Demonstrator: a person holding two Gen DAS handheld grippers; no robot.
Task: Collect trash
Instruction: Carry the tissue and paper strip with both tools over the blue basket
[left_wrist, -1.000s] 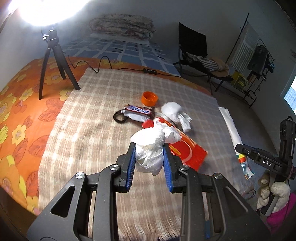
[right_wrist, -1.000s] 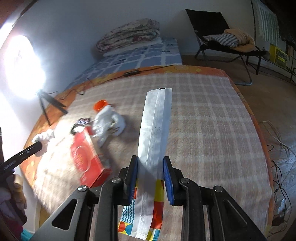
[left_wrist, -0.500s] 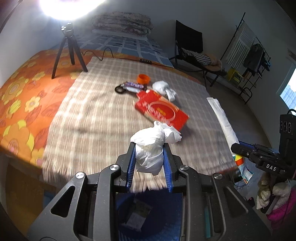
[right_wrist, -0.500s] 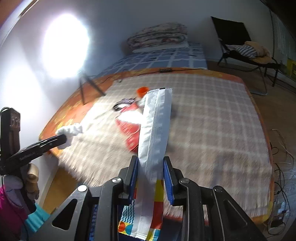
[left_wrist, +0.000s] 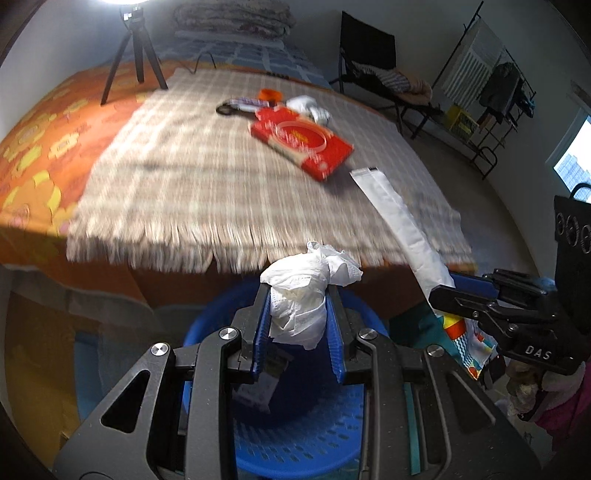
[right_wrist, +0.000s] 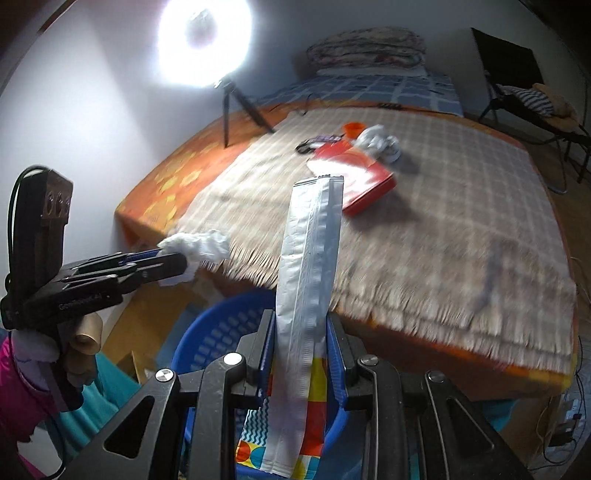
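My left gripper (left_wrist: 297, 295) is shut on a crumpled white tissue wad (left_wrist: 303, 291) and hangs over the blue perforated basket (left_wrist: 295, 432) at the foot of the bed. My right gripper (right_wrist: 300, 325) is shut on a long silver snack wrapper (right_wrist: 310, 266) with a colourful printed end, also above the blue basket (right_wrist: 218, 332). Each gripper shows in the other's view: the right gripper (left_wrist: 443, 291) with the wrapper (left_wrist: 399, 221), the left gripper (right_wrist: 181, 266) with the tissue (right_wrist: 199, 245). Some trash lies inside the basket.
On the checked blanket (left_wrist: 192, 177) remain a red box (left_wrist: 301, 142), another white tissue (left_wrist: 308, 107), a candy wrapper (left_wrist: 243, 101), an orange cap (left_wrist: 269, 94) and a black ring. A tripod (left_wrist: 135, 55) stands far left. A chair (left_wrist: 373, 62) and rack stand right.
Both grippers have pulled back from over the blanket to beyond the bed's fringed edge, carrying tissue and wrapper. The blue basket has come into view beneath them.
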